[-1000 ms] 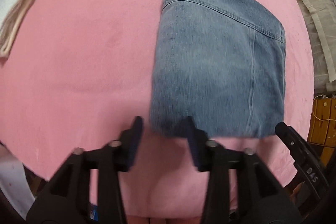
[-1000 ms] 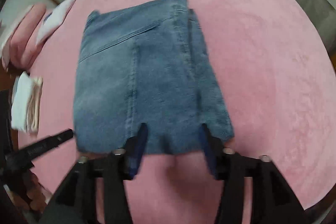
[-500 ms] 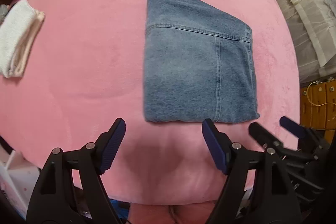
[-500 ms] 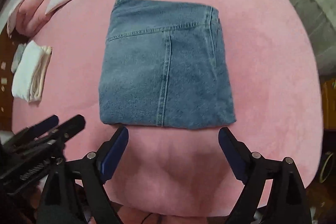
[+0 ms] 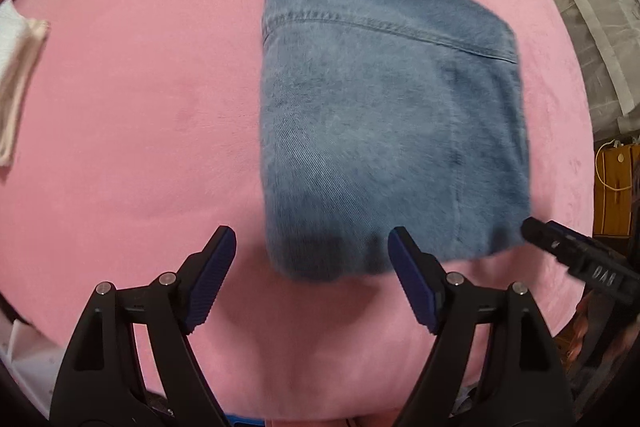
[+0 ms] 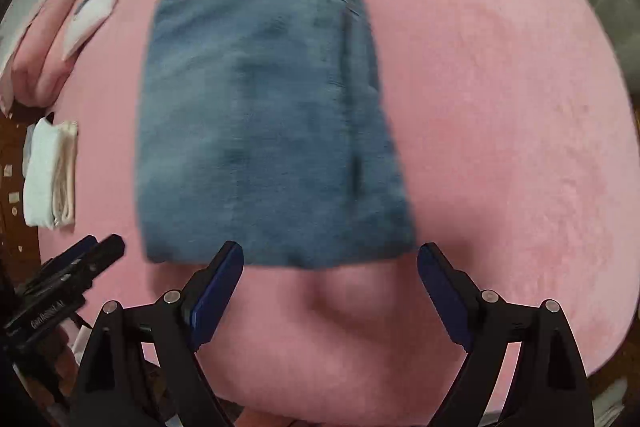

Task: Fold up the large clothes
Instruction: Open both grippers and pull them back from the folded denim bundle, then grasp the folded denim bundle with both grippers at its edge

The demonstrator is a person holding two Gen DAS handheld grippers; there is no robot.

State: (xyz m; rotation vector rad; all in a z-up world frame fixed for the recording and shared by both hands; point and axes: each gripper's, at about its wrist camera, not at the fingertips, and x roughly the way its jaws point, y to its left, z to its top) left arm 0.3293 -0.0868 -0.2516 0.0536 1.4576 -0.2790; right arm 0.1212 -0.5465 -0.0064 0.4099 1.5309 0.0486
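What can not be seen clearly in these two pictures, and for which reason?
- Folded jeans: motion blur in the right wrist view hides the seams and layer count.
- Near edge of the jeans: blurred in the left wrist view.
- Right gripper: cut off by the frame edge in the left wrist view.
- White folded cloth: cut off at the left edge there.

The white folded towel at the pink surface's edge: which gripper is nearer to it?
Left. The white folded towel lies on the left gripper side of the jeans; the right gripper sits at the jeans' opposite near corner, farther off.
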